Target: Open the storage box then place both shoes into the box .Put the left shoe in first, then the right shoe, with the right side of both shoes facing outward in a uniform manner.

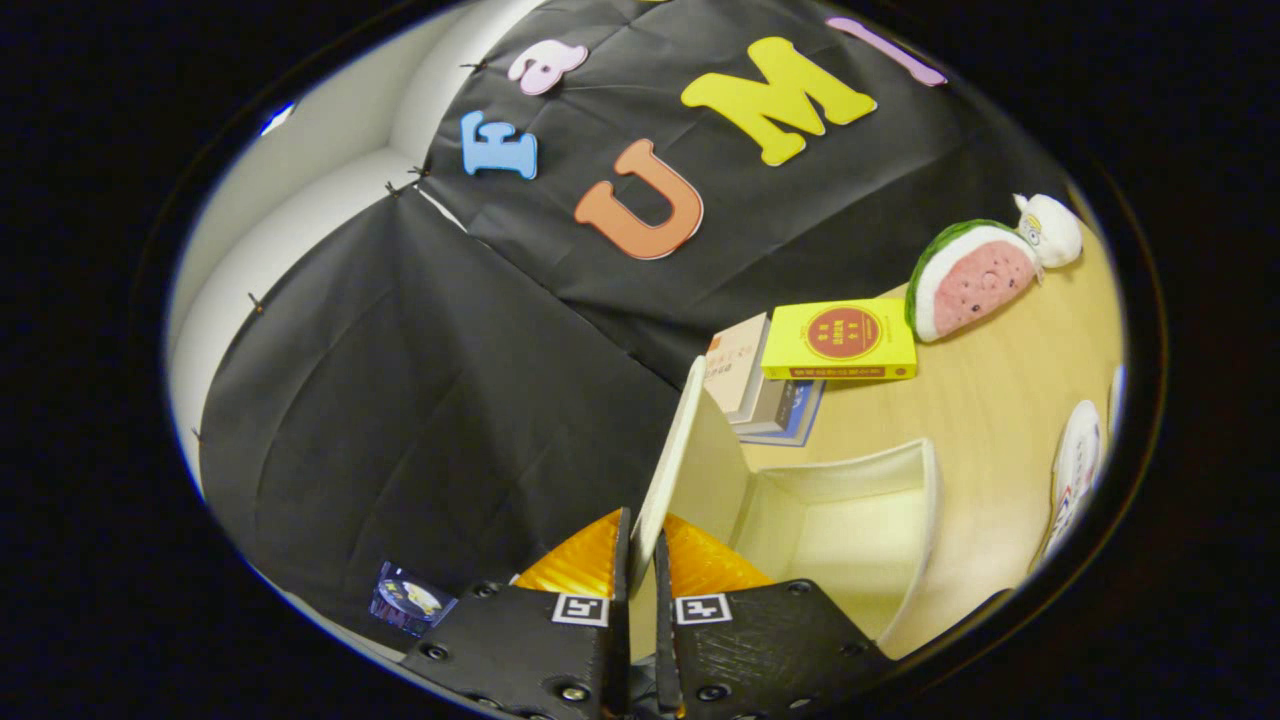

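Tongs (640,560) clamped on box lid (668,455), wooden table (1000,400), black cloth wall (420,380), books (790,370)

Light wood desk (990,400) w/ black cloth wall (420,380) behind it. Stack of books (765,390) lies by the wall; yellow book (840,340) sits on top, partly overhanging the stack. Watermelon-slice plush (968,280) just beyond the yellow book, small white plush (1050,228) touching its far end. Small blue packet (410,600) low against the cloth.
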`<state>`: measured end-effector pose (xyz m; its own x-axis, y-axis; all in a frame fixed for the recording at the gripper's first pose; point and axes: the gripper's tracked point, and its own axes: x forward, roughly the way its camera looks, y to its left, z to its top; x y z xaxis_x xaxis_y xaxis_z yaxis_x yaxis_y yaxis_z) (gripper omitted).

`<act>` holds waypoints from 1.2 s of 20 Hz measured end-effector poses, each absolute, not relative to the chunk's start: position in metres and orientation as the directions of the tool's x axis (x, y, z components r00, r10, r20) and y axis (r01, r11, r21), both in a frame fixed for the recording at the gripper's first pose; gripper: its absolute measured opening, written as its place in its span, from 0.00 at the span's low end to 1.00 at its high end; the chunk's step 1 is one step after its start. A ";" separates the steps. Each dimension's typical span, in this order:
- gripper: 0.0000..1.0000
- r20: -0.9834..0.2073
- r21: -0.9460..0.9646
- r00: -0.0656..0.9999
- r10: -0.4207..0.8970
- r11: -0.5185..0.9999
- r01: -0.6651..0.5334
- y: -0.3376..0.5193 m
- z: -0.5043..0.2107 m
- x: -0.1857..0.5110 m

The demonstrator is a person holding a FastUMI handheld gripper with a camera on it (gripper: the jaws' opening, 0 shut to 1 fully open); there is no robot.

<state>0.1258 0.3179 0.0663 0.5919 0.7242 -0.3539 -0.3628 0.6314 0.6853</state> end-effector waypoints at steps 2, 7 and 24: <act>0.14 -0.354 0.685 0.597 0.720 0.634 -0.358 0.339 0.070 0.129; 0.23 -0.318 0.668 0.610 0.726 0.628 -0.399 0.380 0.087 0.137; 0.93 -0.184 0.453 0.634 0.751 0.637 -0.623 0.347 0.129 0.099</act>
